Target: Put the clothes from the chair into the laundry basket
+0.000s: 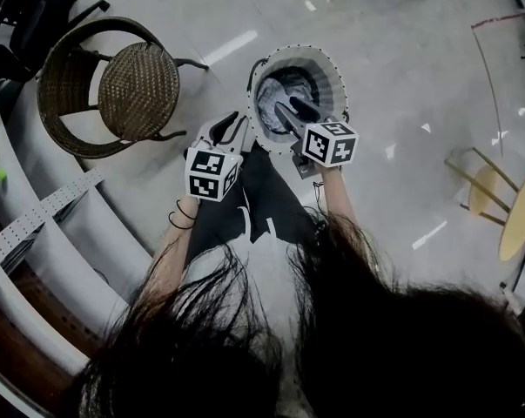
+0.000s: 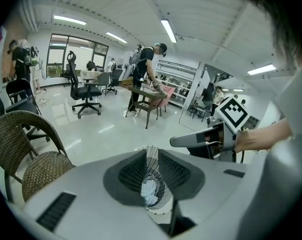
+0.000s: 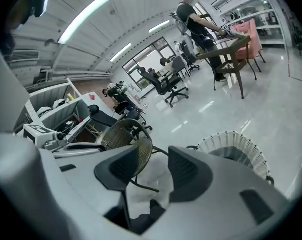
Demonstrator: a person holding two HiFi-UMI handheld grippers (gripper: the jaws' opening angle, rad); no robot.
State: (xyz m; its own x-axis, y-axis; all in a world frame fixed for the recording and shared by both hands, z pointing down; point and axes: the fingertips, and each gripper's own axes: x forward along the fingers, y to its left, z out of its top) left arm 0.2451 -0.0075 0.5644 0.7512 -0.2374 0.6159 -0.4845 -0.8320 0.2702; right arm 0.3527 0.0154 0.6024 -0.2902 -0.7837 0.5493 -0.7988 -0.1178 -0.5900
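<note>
The white laundry basket (image 1: 335,75) stands on the floor ahead of me, with pale and dark clothes (image 1: 279,92) lying inside. The wicker chair (image 1: 131,90) at upper left has a bare seat. My right gripper (image 1: 293,109) hangs over the basket's near rim, open, nothing between its jaws. My left gripper (image 1: 231,122) is just left of the basket, slightly open and empty. In the left gripper view the left gripper (image 2: 152,158) frames the clothes (image 2: 149,191) through its narrow gap. In the right gripper view the right gripper (image 3: 153,166) faces the chair (image 3: 128,134); the basket (image 3: 241,146) is at right.
White curved shelving (image 1: 62,225) runs along the left. Black office chairs (image 1: 27,7) stand behind the wicker chair. A wooden stool (image 1: 506,207) is at the right. Far off, a person (image 2: 148,69) stands at a table.
</note>
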